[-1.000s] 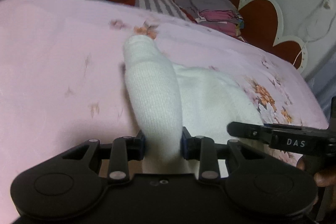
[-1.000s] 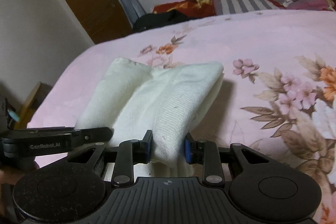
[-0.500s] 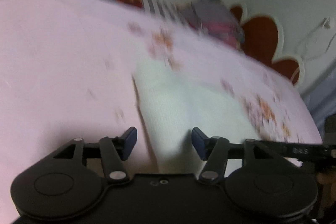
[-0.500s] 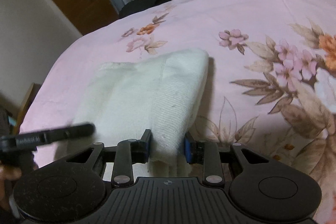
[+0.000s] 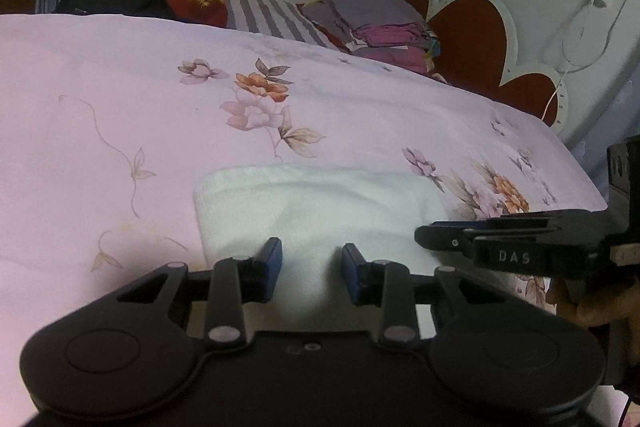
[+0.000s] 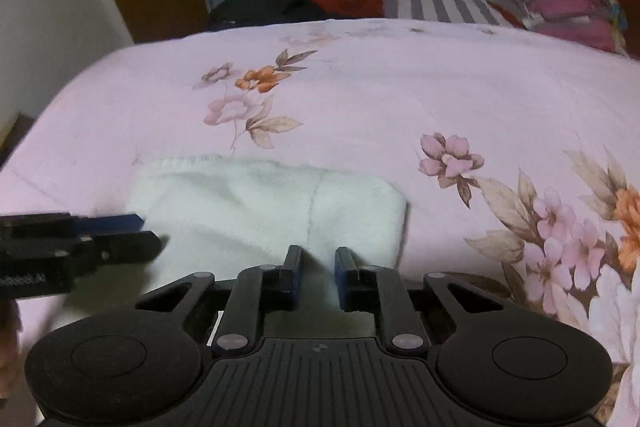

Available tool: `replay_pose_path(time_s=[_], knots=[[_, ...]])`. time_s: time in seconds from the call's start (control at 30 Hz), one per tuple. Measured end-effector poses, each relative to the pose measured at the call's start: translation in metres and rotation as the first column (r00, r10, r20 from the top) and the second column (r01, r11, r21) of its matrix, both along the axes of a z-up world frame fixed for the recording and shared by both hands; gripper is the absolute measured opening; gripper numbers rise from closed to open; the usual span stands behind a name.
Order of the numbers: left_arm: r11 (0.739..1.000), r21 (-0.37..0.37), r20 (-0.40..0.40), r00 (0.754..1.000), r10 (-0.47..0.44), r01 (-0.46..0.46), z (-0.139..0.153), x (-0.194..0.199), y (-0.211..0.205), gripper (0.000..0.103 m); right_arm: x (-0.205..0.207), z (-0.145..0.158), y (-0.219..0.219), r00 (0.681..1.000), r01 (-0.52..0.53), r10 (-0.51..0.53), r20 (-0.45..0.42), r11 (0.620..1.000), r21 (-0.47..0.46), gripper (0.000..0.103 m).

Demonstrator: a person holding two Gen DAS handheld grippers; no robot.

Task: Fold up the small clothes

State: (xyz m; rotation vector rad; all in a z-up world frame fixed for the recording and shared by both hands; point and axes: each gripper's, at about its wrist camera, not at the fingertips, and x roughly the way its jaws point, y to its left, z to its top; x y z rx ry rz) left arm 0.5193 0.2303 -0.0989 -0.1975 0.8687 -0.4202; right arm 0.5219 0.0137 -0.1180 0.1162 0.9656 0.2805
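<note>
letting go, both my left gripper (image 5: pixel 311 273) and right gripper (image 6: pixel 317 277) narrow empty over the cloth (image 6: pixel 256 211), now flat, fold done i think.

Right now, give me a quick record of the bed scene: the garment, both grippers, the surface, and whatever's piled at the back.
garment: white knit piece, lying folded and flat
left gripper: jaws just closing, cloth in the gap
right gripper: jaws just closing, cloth in the gap
surface: pink floral bedsheet
background: folded clothes stack, striped pillow
</note>
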Motion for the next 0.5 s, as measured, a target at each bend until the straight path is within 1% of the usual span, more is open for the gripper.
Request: replay_pose_path(time_s=[0.13,0.2,0.27,0.33,0.37,0.43,0.5], knots=[[0.999,0.053,0.018,1.0,-0.007,0.006,0.005,-0.002,-0.007,0.031,-0.003,-0.001,0.006,1.0,-0.016,0.017,0.026,0.999,-0.051,0.016],[0.997,0.079,0.035,0.999,0.008,-0.011,0.015,-0.008,-0.01,0.031,-0.004,0.001,0.008,0.999,-0.008,0.01,0.031,0.998,-0.06,0.016],[0.996,0.088,0.07,0.997,0.01,-0.016,0.03,-0.021,-0.009,0.031,-0.015,0.016,0.006,0.998,0.014,-0.01,0.067,0.999,-0.052,0.016],[0.996,0.088,0.071,0.997,0.013,-0.019,0.038,-0.035,-0.01,0.031,-0.037,0.034,0.007,0.994,-0.018,0.02,0.108,1.0,-0.019,0.016],[0.996,0.091,0.076,0.997,0.01,-0.017,0.042,-0.043,-0.011,0.031,-0.045,0.039,0.009,0.992,-0.038,0.039,0.118,0.999,-0.016,0.016],[0.993,0.118,0.07,0.998,-0.005,-0.003,0.041,-0.052,-0.018,0.031,-0.062,0.044,0.015,0.987,-0.076,0.079,0.139,0.997,-0.025,0.016],[0.988,0.151,0.035,0.999,-0.03,0.025,0.029,-0.052,-0.027,0.031,-0.07,0.037,0.022,0.987,-0.104,0.11,0.118,0.993,-0.05,0.016]])
